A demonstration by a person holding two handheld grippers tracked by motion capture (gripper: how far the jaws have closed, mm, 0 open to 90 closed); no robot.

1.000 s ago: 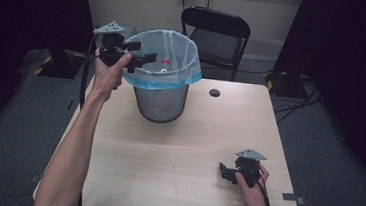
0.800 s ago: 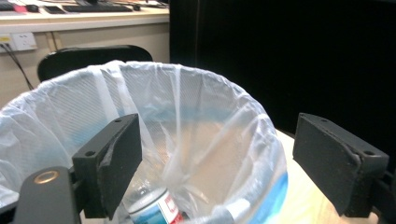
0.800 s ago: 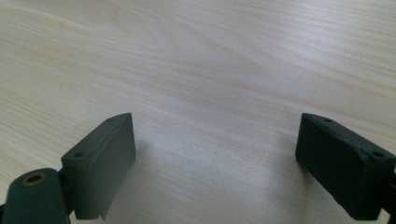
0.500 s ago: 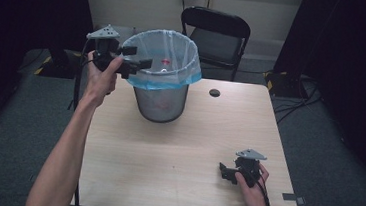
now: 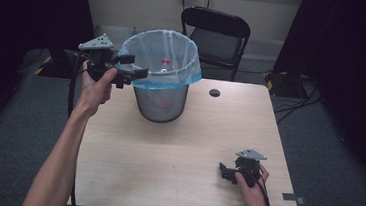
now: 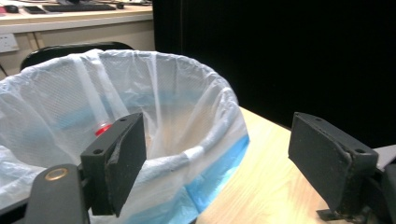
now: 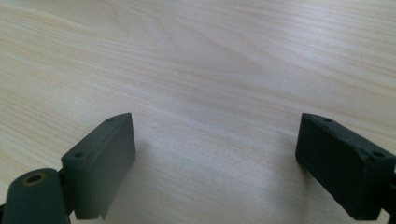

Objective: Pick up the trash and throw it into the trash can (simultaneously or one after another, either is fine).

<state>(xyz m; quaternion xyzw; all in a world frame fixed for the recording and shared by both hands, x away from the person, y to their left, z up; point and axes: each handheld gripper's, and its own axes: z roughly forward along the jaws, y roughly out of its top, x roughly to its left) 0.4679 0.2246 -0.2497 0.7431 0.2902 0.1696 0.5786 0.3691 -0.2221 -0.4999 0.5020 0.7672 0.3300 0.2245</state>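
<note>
Bin liner (image 5: pixel 160 63), thin and slippery, was draped over the mesh bin (image 5: pixel 161 101) at the table's (image 5: pixel 176 157) far left. Left tongs (image 5: pixel 133 66) straddled its folded rim, jaws apart and just closing, not yet pinching; the rim fold looked the best hold. Right tongs (image 5: pixel 223 171) rested open on the table. No readable writing.

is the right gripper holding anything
No, the right gripper rests on the bare table with its jaws wide apart and nothing between them.
</note>
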